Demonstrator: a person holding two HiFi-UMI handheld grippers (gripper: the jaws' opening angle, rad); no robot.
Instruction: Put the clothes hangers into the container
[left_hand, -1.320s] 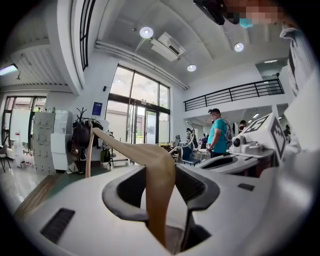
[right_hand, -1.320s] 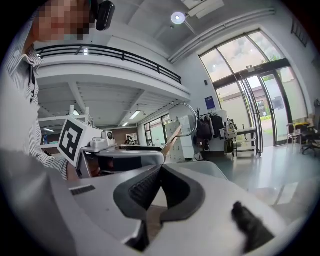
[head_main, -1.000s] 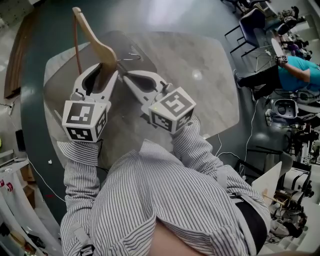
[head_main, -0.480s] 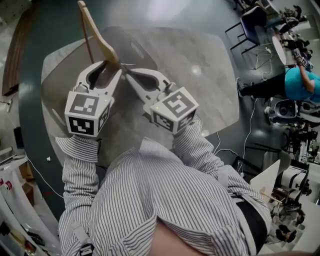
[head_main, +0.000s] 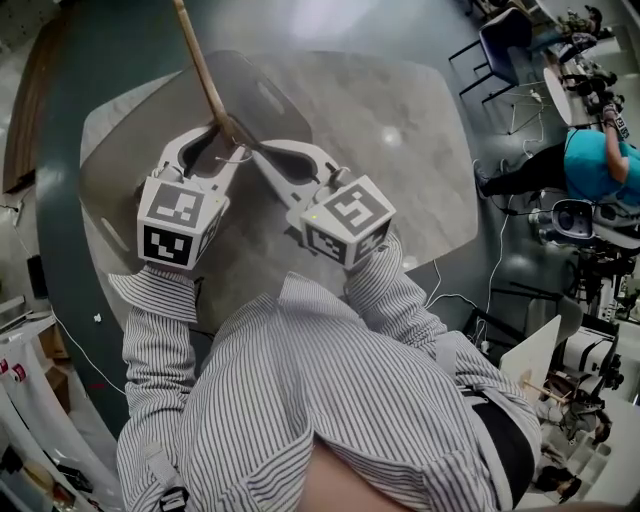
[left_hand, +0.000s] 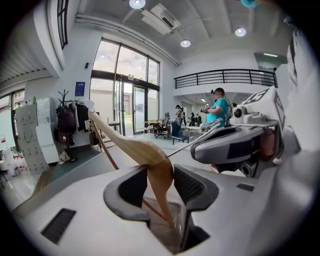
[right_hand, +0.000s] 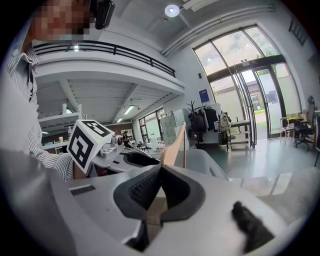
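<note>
A wooden clothes hanger (head_main: 205, 75) sticks up and away from my left gripper (head_main: 222, 142), its far end past the top edge of the head view. In the left gripper view the hanger's neck (left_hand: 159, 172) sits between the pads, which touch it on both sides while the jaws are closing. Its metal hook (left_hand: 200, 136) runs toward my right gripper (head_main: 262, 153). The right gripper (right_hand: 160, 172) is shut, tip close to the hanger's neck; I cannot tell whether the hook wire is pinched. Under both grippers stands a grey see-through container (head_main: 265, 80) on the table.
The marbled table (head_main: 400, 180) has a rounded edge with dark floor around it. A person in a teal shirt (head_main: 600, 160) sits at the right, near chairs (head_main: 500, 45) and equipment. A wooden board (head_main: 28, 100) lies on the floor at left.
The hanger has swung from a broad tilted view to nearly edge-on, its far end now off the top. The left gripper has shifted slightly right, toward the right gripper's tip.
</note>
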